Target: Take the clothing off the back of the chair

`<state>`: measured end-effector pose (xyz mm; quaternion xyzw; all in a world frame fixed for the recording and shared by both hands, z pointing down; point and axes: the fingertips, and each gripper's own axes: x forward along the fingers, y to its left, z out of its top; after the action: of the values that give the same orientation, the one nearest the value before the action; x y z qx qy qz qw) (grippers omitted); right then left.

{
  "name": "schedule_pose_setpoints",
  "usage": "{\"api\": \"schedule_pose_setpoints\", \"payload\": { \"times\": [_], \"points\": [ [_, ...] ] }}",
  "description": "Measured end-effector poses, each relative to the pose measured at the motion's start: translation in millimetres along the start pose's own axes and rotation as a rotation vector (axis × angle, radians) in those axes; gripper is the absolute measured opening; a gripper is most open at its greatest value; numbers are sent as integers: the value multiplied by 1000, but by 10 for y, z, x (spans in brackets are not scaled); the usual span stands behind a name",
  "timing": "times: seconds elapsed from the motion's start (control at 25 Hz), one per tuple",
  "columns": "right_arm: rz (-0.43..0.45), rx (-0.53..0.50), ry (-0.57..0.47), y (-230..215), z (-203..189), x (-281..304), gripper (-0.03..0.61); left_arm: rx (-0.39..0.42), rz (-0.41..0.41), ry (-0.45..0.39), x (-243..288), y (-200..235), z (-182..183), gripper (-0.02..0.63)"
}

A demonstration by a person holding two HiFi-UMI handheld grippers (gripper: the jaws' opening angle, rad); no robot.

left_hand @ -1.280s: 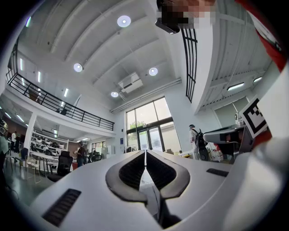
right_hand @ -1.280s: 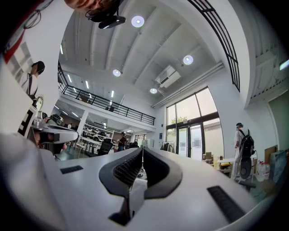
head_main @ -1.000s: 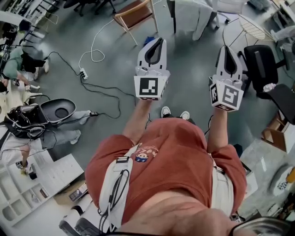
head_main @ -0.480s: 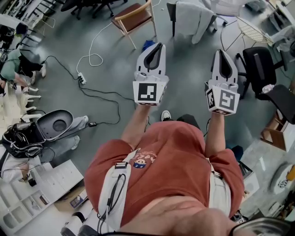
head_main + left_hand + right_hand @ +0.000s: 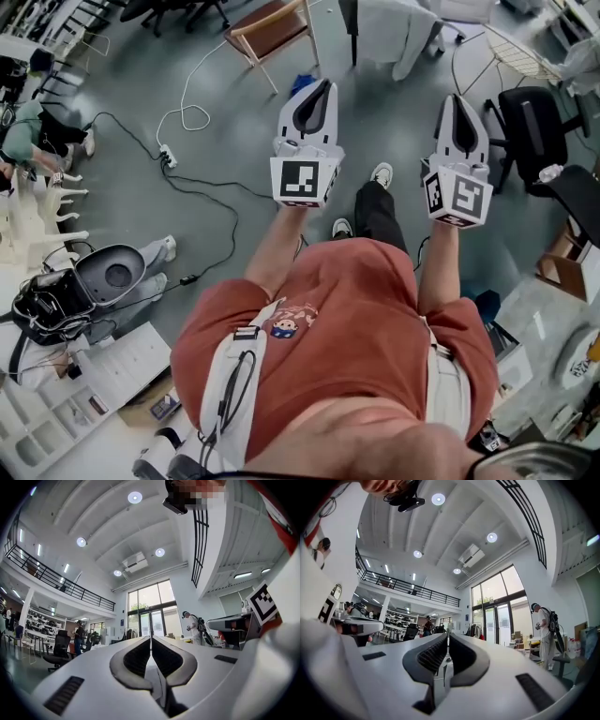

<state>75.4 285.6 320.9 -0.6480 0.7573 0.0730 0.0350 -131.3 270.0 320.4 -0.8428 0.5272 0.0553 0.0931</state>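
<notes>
A pale grey garment [image 5: 394, 36] hangs over the back of a dark chair [image 5: 351, 21] at the top of the head view, well beyond both grippers. My left gripper [image 5: 322, 86] is held out in front of the body, jaws together with nothing between them; it is also seen in the left gripper view [image 5: 151, 637]. My right gripper [image 5: 459, 99] is level with it on the right, likewise shut and empty, as the right gripper view [image 5: 447, 635] shows. Both point out across the hall, slightly upward. Neither gripper view shows the garment clearly.
A wooden chair [image 5: 272, 28] stands at the top left. A power strip [image 5: 169, 155] and cables trail over the grey floor. A black office chair [image 5: 534, 127] and a wire rack [image 5: 511, 56] stand on the right. A person with a backpack [image 5: 543, 630] stands in the hall.
The person has stepped forward: a leg in dark trousers now shows between the grippers, and the floor has slid back under them. Both grippers stay shut and side by side.
</notes>
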Motion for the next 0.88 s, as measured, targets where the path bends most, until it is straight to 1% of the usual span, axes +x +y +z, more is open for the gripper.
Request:
{"api": "schedule_pose_setpoints", "payload": {
  "times": [0.2,0.4,0.68,0.88],
  "points": [
    [-4,6,10,-86,-128,236,26,-1,-1,4,249,50,-68,23],
    [-3,13,22,-292,-273,599,26,16,0,4,662,63,-172,23],
    [-5,25,42,-722,-470,1305,26,18,9,38,1455,136,-424,23],
    [7,40,46,-1114,-563,1822,26,30,15,47,2097,91,-496,23]
  ]
}}
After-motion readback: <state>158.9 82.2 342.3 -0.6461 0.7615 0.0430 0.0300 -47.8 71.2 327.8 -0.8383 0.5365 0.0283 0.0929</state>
